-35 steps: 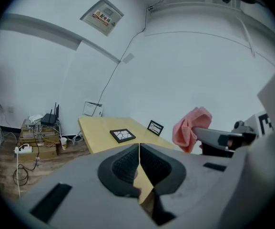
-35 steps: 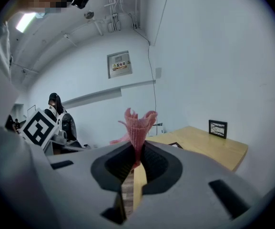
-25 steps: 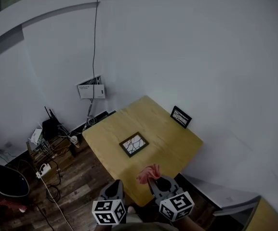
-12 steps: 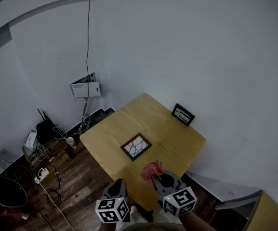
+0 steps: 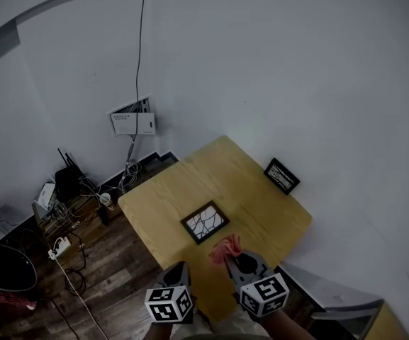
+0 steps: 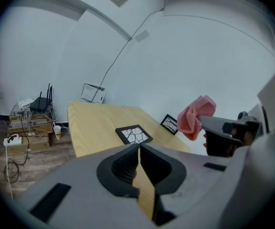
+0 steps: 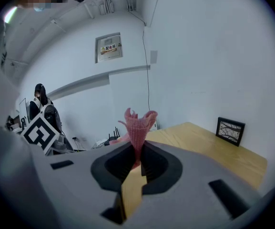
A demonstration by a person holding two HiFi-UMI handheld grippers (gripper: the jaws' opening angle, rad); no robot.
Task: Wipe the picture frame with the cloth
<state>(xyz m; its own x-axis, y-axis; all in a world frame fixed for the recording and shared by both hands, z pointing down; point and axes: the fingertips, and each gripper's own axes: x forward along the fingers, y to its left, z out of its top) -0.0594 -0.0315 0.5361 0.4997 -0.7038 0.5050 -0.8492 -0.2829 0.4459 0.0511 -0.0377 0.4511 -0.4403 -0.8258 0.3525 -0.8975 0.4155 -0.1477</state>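
Jaws of the right gripper (image 5: 231, 261) pinch the pink cloth (image 5: 225, 248), those of the left gripper (image 5: 179, 268) are closed empty, both short of the picture frame (image 5: 205, 222) lying flat on the table (image 5: 163, 193), so wiping seemingly hasn't begun.

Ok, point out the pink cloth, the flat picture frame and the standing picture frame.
pink cloth (image 5: 225, 247), head view, bunched top
flat picture frame (image 5: 205, 222), head view, picture centre
standing picture frame (image 7: 230, 130), right gripper view, picture centre

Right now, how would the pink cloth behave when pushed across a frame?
Probably floppy: the pink cloth bunches in folds above the right gripper. Likely light, since the pinched tuft stands up unsupported. It may crumple against the flat picture frame.
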